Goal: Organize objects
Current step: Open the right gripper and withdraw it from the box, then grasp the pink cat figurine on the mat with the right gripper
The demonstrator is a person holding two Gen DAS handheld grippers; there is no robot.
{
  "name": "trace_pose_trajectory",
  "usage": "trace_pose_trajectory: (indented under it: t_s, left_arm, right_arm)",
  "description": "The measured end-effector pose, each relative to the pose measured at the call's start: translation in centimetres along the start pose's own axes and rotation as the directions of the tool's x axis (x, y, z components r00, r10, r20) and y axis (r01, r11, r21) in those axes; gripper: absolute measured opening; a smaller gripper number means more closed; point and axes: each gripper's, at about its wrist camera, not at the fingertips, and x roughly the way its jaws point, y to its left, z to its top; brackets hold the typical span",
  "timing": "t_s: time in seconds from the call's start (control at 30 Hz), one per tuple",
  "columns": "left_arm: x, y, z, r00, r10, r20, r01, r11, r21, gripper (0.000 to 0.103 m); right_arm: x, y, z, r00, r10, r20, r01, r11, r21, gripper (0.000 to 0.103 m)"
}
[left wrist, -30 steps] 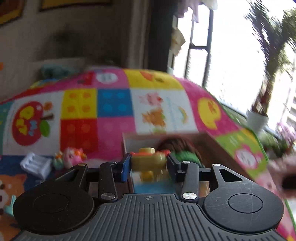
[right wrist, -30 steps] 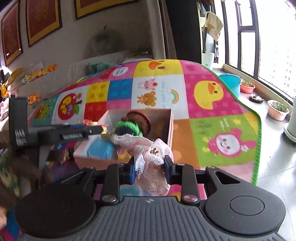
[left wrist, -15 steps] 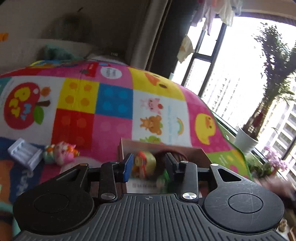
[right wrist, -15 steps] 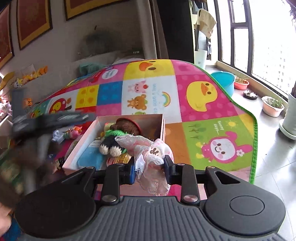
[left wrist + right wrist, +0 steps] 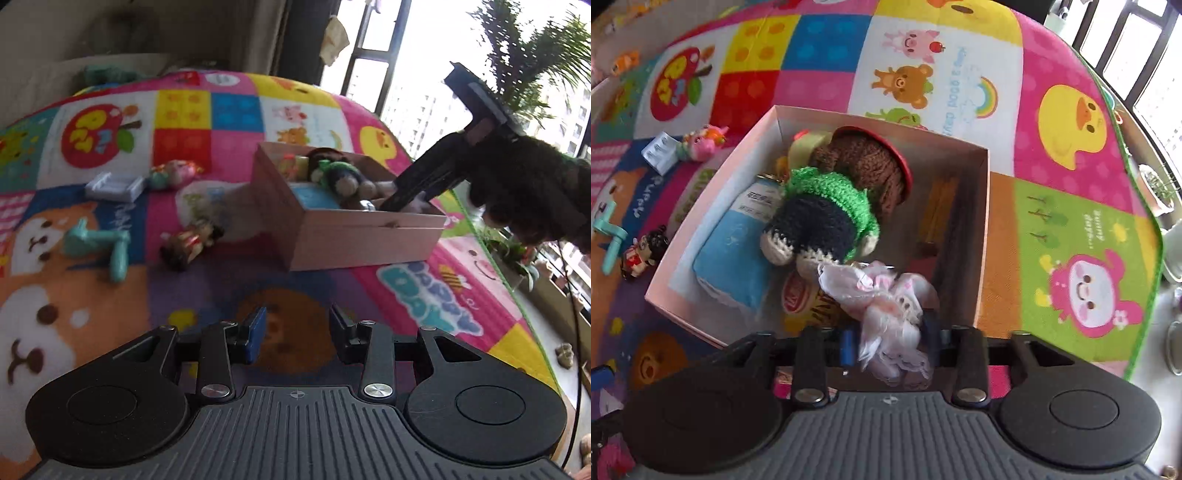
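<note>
A pink cardboard box (image 5: 982,236) sits on the play mat; it also shows in the left wrist view (image 5: 354,236). Inside lie a crocheted doll with a green scarf (image 5: 827,210), a blue pack (image 5: 735,262) and other small items. My right gripper (image 5: 890,343) is shut on a pink lacy doll (image 5: 890,314) and holds it just over the box's near right part. My left gripper (image 5: 293,332) is open and empty, above the mat in front of the box. Loose toys lie left of the box: a red figurine (image 5: 188,245), a teal toy (image 5: 99,243), a pink plush (image 5: 173,173).
A white ridged tray (image 5: 114,186) lies by the pink plush. The mat's green edge (image 5: 1145,236) runs along the right, with floor and potted plants (image 5: 509,251) beyond. A sofa and wall stand behind the mat.
My left gripper let go of the yellow toy in the box, opened and pulled back over the mat. My right gripper moved down over the box with the pink doll.
</note>
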Motion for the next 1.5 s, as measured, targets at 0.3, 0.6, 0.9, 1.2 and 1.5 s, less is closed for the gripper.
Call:
trace_pose_trajectory:
  t_s: [0.3, 0.6, 0.9, 1.2, 1.5]
  left_arm:
    - [0.0, 7.0, 2.5, 0.965, 0.198, 0.174, -0.157, 0.962, -0.223, 0.042]
    - [4.0, 16.4, 6.7, 0.884, 0.423, 0.201, -0.264, 0.804, -0.533, 0.041]
    - [10.1, 23.0, 13.5, 0.960, 0.271, 0.073, -0.187, 0.811, -0.554, 0.041]
    - [16.0, 22.9, 16.3, 0.960, 0.259, -0.106, -0.279, 0.879, -0.387, 0.034]
    - [12.2, 16.5, 11.5, 0.984, 0.027, -0.176, -0.081, 0.949, -0.304, 0.026]
  right_arm:
    - [-6.5, -0.5, 1.9, 0.992, 0.018, 0.128, -0.030, 0.995, 0.092, 0.063]
    - [-1.8, 12.4, 9.9, 0.969, 0.204, 0.140, -0.217, 0.972, 0.090, 0.081]
    - [9.7, 17.9, 15.7, 0.982, 0.139, 0.127, -0.158, 0.974, 0.161, 0.080]
    - [8.4, 17.3, 12.2, 0.956, 0.292, -0.014, -0.291, 0.956, 0.028, 0.047]
    - [2.8, 17.1, 3.0, 0.922, 0.383, -0.065, -0.388, 0.915, -0.114, 0.046]
